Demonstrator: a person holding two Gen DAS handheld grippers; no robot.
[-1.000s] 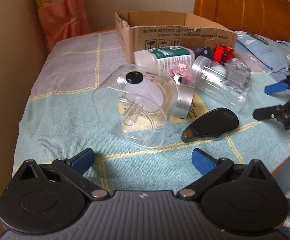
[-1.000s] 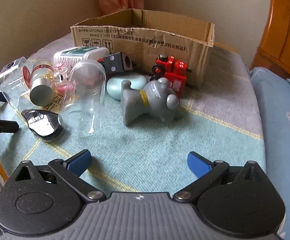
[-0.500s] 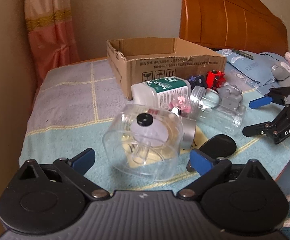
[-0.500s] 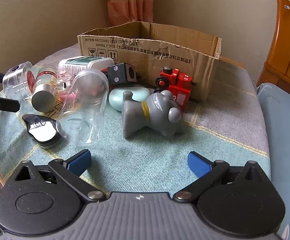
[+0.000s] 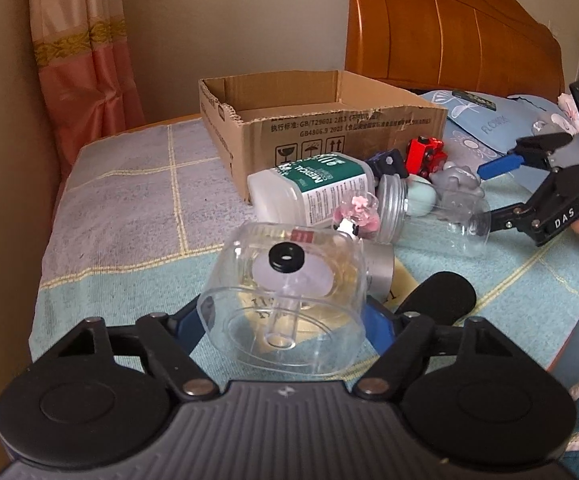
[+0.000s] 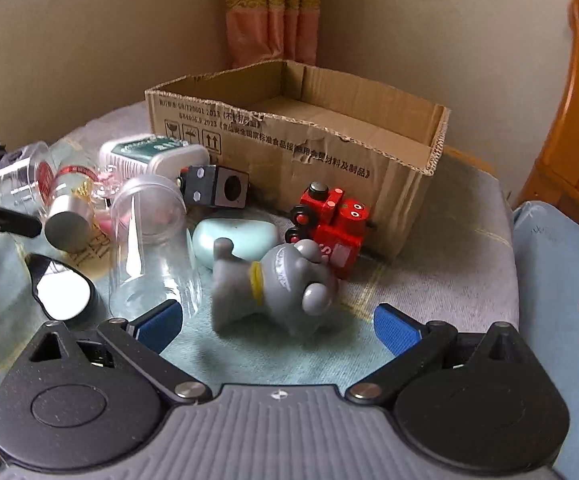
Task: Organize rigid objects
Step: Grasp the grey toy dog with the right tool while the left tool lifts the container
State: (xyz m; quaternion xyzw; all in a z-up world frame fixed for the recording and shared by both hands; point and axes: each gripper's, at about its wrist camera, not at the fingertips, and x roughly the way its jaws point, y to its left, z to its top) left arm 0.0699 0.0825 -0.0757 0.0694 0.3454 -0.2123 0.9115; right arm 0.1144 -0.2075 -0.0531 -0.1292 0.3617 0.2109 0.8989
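Bed (image 5: pixel 129 216) with checked cover, cardboard box (image 5: pixel 329 136) ahead of both my tools.

Left wrist view: my left hand-held gripper (image 5: pixel 283 326) jaws spread, flanking clear square container (image 5: pixel 289 300) lying on side; contact uncertain. Silver-capped bottle (image 5: pixel 373 270) just behind.

Right wrist view: my right hand-held gripper (image 6: pixel 277 322) jaws apart, holding nothing. Grey figurine (image 6: pixel 277 284) just ahead between fingers, clear jar (image 6: pixel 149 240) ahead-left, red toy train (image 6: pixel 329 224) beyond, against box.

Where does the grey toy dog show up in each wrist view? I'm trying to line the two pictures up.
Left wrist view: the grey toy dog lies far right of centre, partly behind a clear jar.
Right wrist view: the dog lies centre, just ahead of the open right gripper.
Shared landmark: the cardboard box behind it.
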